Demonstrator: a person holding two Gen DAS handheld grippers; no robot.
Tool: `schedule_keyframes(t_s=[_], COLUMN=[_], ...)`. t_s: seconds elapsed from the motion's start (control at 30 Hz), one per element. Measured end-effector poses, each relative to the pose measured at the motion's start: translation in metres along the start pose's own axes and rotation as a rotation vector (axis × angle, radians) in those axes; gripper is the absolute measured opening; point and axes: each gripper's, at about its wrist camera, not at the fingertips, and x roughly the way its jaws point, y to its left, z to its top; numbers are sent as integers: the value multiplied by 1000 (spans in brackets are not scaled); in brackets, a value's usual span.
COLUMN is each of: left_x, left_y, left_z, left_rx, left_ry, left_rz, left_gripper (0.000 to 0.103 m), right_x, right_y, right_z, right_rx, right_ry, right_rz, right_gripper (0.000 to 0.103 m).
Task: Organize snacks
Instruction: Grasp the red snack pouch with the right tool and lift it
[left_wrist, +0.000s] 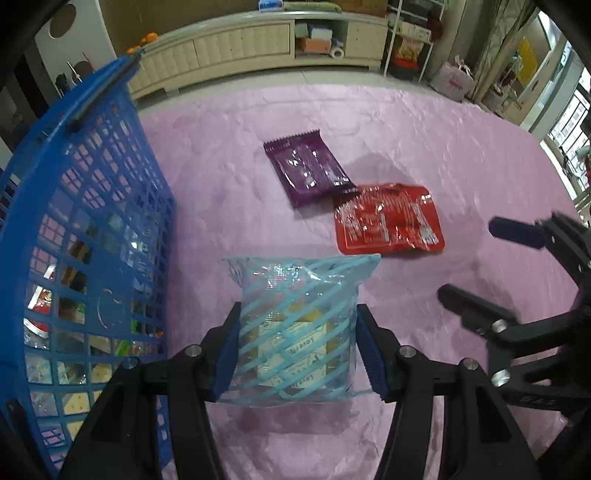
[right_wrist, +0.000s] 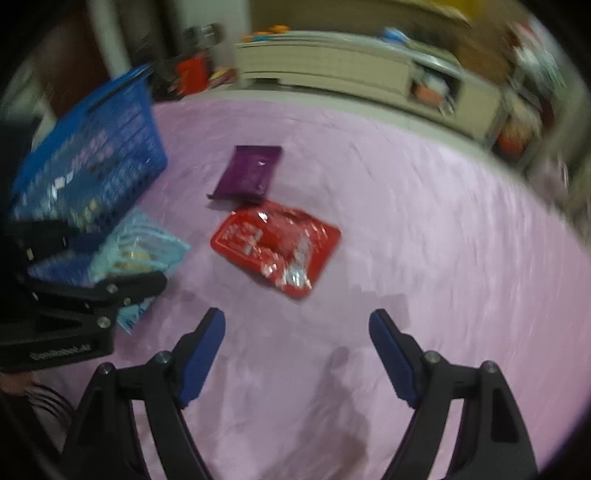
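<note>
Left wrist view: the left gripper (left_wrist: 297, 354) clamps the blue-striped snack bag (left_wrist: 295, 325) just beside the blue basket (left_wrist: 92, 229), probably to drop it in. Farther off, the right gripper (right_wrist: 297, 354) gapes empty near the red packet (right_wrist: 275, 247) and purple packet (right_wrist: 249, 173) on the pink surface (right_wrist: 424, 240).

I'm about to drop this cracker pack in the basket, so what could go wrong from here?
The left gripper pinches the blue-striped cracker pack by its soft sides; it may slip or the crackers crack. The blue basket wall stands close; the pack could catch its rim. The right gripper hangs open near the red packet.
</note>
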Motion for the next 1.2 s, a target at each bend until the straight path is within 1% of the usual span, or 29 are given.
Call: schedule_keyframes(t_s=[0.13,0.23,0.27,0.33,0.37,0.43,0.5,0.57,0.63,0.67,0.83,0.93,1.03,1.07,1.13,1.2], left_x=[-1,-1,-1,-4,-1,-1,-2,-1,1,2,3,3,5,6,8,6], left_y=[1,3,4,7,6,3,-1,2,0,-1,-2,-2,-6,-7,-12,-17], left_z=[-4,-5,-4,-5,-2,-3,-2,0,5,7,8,15,16,18,18,15], left_rx=[-42,-59,-62,-65,-65,-64,-59,-70,-79,-83,-92,-89,-84,-81,-71,-71], left_ry=[13,0,-7,-16,-17,-24,-31,-37,-55,-56,-59,-59,-61,-61,-60,-57], left_rz=[-1,-6,-9,-12,-10,-5,0,3,23,29,29,31,44,49,57,54], left_gripper=[55,55,55,55,55,56,56,56,56,56,55,55,55,55,55,55], right_x=[18,33,37,42,43,48,53,57,62,65,76,78,72,70,67,63], right_y=[14,21,23,25,24,20,18,16,13,11,4,4,9,10,15,18], right_z=[11,17,19,24,27,33,40,46,53,56,62,63,58,58,57,52], right_rx=[-167,-258,-288,-336,-346,-371,-404,-454,-485,-494,-498,-510,-544,-549,-567,-575], right_ry=[21,47,38,11,6,8,20,35,49,61,76,70,79,81,93,101], right_rz=[-42,-40,-29,11,5,22,37,66,105,137,220,242,268,277,280,278], right_gripper=[89,89,89,94,97,99,103,103,103,103,101,96,83,71,62,49])
